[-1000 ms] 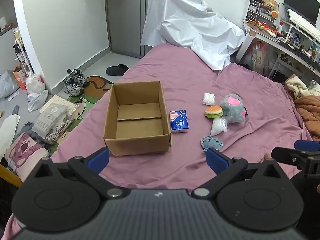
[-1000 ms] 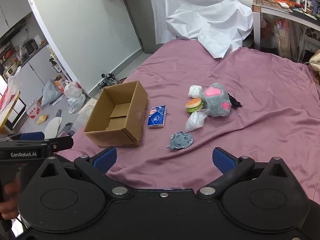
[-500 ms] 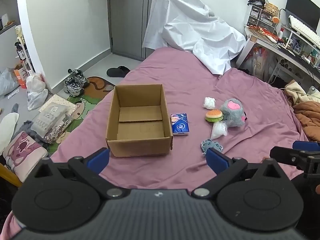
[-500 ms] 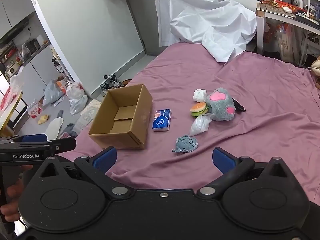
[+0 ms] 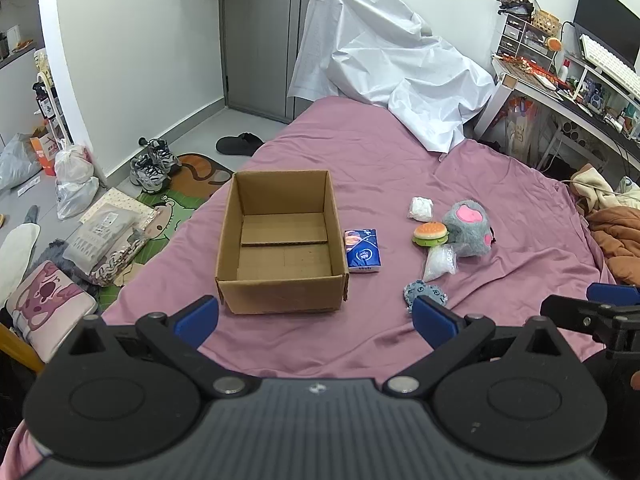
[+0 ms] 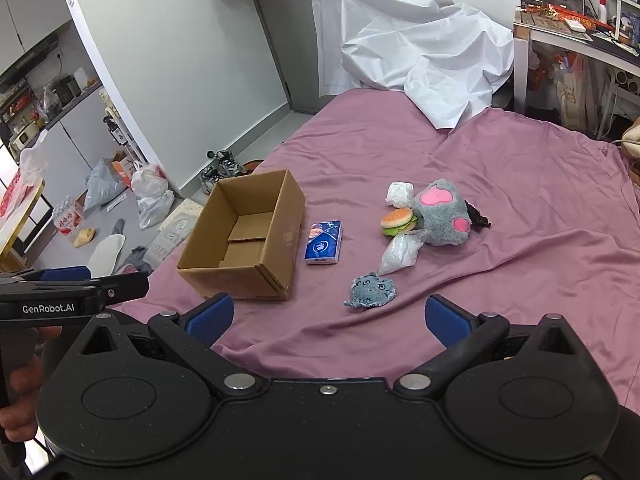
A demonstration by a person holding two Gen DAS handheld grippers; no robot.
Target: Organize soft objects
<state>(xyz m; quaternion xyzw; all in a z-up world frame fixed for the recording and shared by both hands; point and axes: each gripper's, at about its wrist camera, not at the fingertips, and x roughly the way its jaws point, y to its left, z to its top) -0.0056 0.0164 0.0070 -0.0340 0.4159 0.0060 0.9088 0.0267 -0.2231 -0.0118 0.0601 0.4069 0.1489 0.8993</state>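
An open, empty cardboard box [image 5: 280, 248] [image 6: 244, 236] sits on the purple bed sheet [image 5: 360, 168]. Right of it lie a blue tissue pack [image 5: 362, 250] [image 6: 324, 242], a toy burger [image 5: 430, 233] [image 6: 397, 220], a grey and pink plush [image 5: 470, 228] [image 6: 442, 212], a white wad [image 5: 420, 209] [image 6: 399, 193], a clear bag of white filling [image 5: 440, 263] [image 6: 400, 252] and a small blue-grey plush [image 5: 424, 293] [image 6: 372, 290]. My left gripper [image 5: 316, 318] is open and empty, short of the box. My right gripper [image 6: 328, 320] is open and empty, short of the blue-grey plush.
A white sheet [image 5: 392, 68] drapes over something at the bed's far end. A cluttered desk [image 5: 568, 84] stands at the right. Shoes [image 5: 154, 164], bags and mats lie on the floor at the left. An orange blanket [image 5: 618, 236] lies at the bed's right edge.
Both grippers have pulled back and tilted up a little, so the box and toys sit slightly farther off in both views. Both stay open. No object has moved.
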